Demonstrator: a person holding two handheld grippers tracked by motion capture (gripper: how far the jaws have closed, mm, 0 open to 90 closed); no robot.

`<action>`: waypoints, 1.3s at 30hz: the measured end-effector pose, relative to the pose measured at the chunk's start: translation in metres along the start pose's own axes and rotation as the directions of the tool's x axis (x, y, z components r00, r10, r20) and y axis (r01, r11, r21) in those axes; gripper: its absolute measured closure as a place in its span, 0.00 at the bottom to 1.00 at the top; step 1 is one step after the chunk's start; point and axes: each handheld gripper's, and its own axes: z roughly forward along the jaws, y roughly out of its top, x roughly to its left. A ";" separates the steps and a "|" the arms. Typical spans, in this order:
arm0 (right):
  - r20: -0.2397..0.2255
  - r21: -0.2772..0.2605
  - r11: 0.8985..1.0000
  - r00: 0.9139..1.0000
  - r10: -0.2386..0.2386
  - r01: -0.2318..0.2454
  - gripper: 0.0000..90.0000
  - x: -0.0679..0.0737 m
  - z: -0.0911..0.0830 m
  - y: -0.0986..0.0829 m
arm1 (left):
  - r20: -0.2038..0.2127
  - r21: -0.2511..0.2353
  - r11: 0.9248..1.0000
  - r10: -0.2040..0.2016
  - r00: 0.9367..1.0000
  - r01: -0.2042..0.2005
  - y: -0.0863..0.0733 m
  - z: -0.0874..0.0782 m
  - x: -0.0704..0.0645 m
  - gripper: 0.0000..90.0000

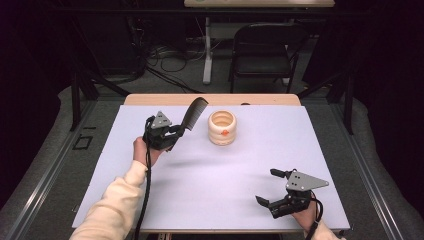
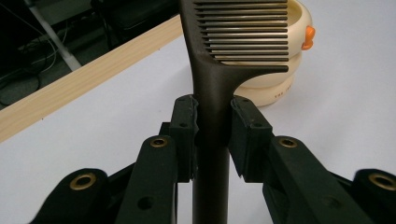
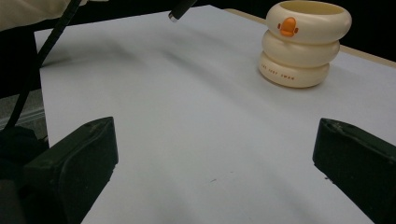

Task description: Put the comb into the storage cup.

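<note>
My left gripper is shut on the handle of a black comb, lifted above the table's left half with the toothed end pointing up and right. In the left gripper view the comb stands between the pads, its teeth in front of a cream ribbed cup with an orange duck beak. The cup stands upright near the table's far middle, just right of the comb. My right gripper rests open near the front right edge, nothing between its jaws. The cup sits far ahead of it.
A pale mat covers the wooden table. Behind the table are a black folding chair, a white post and loose cables on the floor. The comb's handle end and a cream sleeve show in the right gripper view.
</note>
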 end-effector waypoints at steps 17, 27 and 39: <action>0.001 0.000 1.000 1.000 0.001 -0.001 0.00 0.000 0.000 0.000 | -0.003 -0.021 1.000 0.010 1.000 -0.010 0.009 0.003 0.001 0.80; -0.002 0.002 1.000 1.000 0.005 -0.005 0.00 0.000 0.000 0.000 | -0.002 -0.041 0.999 0.008 1.000 -0.009 0.011 0.003 0.001 0.80; 0.000 0.001 1.000 1.000 0.001 -0.001 0.00 0.000 0.000 0.000 | -0.001 -0.068 0.998 0.013 1.000 -0.013 0.025 0.003 0.001 0.80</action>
